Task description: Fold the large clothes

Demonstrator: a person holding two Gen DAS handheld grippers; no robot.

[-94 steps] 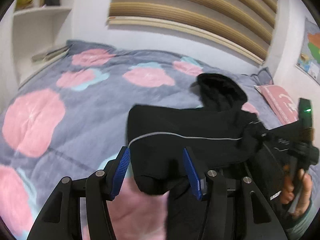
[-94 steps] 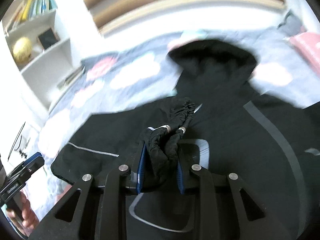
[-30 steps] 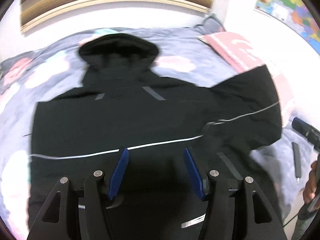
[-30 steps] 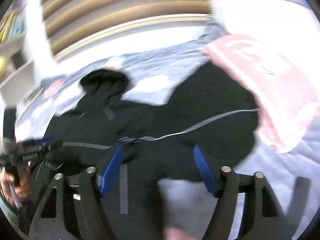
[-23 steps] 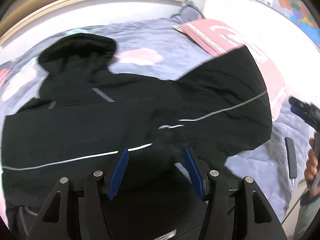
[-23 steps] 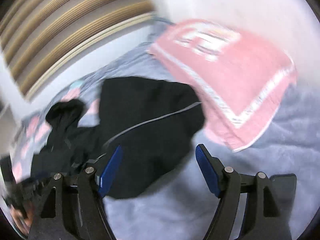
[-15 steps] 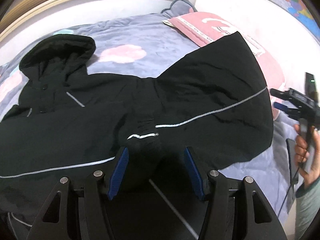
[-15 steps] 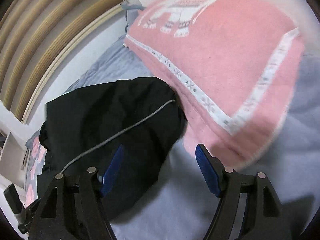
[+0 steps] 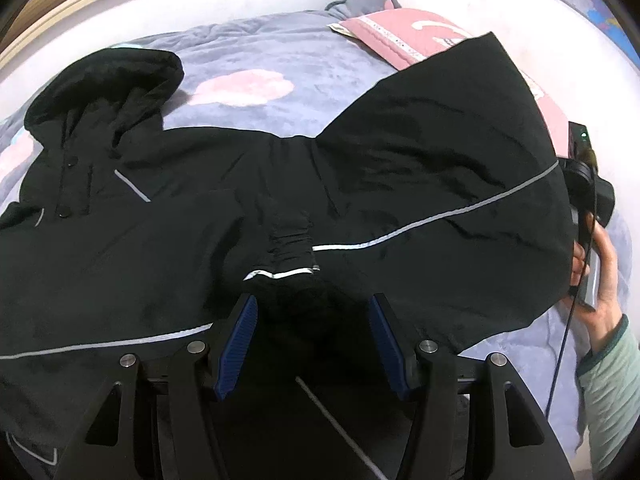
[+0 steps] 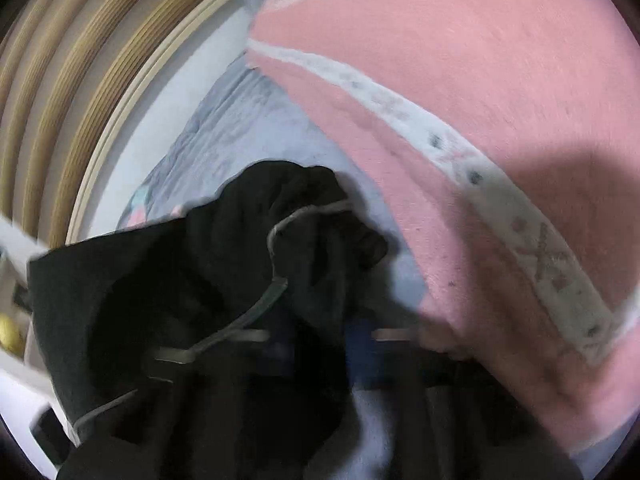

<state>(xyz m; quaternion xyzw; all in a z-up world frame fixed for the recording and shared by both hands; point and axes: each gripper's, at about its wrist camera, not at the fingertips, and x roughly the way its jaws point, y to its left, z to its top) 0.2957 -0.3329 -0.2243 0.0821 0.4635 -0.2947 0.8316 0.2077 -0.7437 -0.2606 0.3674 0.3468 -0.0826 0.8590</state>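
Your black jacket (image 9: 248, 208) is lying spread across the grey quilt (image 9: 280, 56), hood toward the headboard edge, long axis running sleeve to sleeve, right sleeve reaching the pink blanket (image 9: 404, 40). Your left gripper (image 9: 314, 340) hangs over the gathered cuff, fingers spread, gripping nothing. Right gripper (image 10: 320, 344) is too blurry; can't tell how its fingers stand.
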